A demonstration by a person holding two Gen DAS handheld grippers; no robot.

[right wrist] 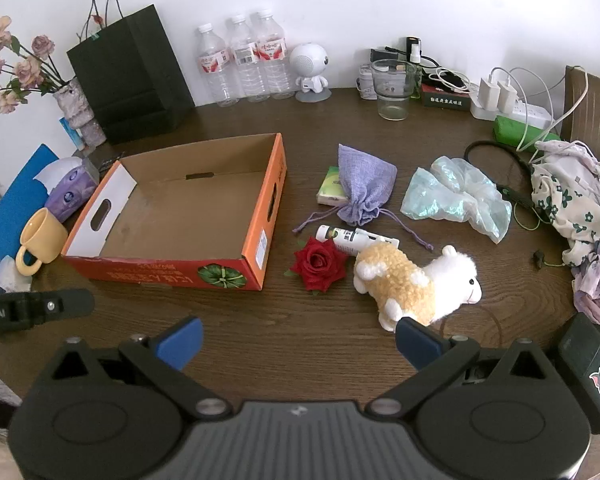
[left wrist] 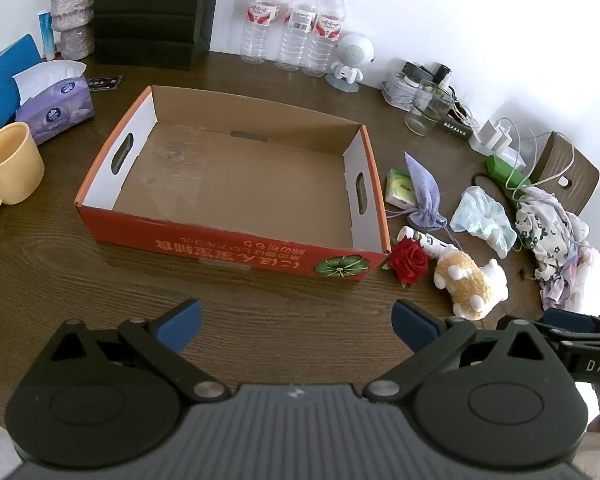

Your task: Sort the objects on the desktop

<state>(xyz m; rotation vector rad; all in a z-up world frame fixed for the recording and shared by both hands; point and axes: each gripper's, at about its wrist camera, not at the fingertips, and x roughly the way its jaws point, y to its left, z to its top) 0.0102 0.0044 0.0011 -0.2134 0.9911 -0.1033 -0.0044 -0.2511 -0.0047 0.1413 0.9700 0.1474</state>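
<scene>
On the surface (right wrist: 300, 120) the cardboard box (left wrist: 236, 184) holds nothing; rose (right wrist: 320, 264), plush sheep (right wrist: 416, 284), purple pouch (right wrist: 364, 188) lie beside it. Left gripper (left wrist: 296, 326) and right gripper (right wrist: 298, 340): fingers spread, gripping nothing.

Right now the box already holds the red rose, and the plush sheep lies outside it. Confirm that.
Wrong on the rose. The box is empty; the rose lies on the table just outside its corner, beside the sheep. The right wrist view shows it. The sheep is indeed outside the box.
</scene>
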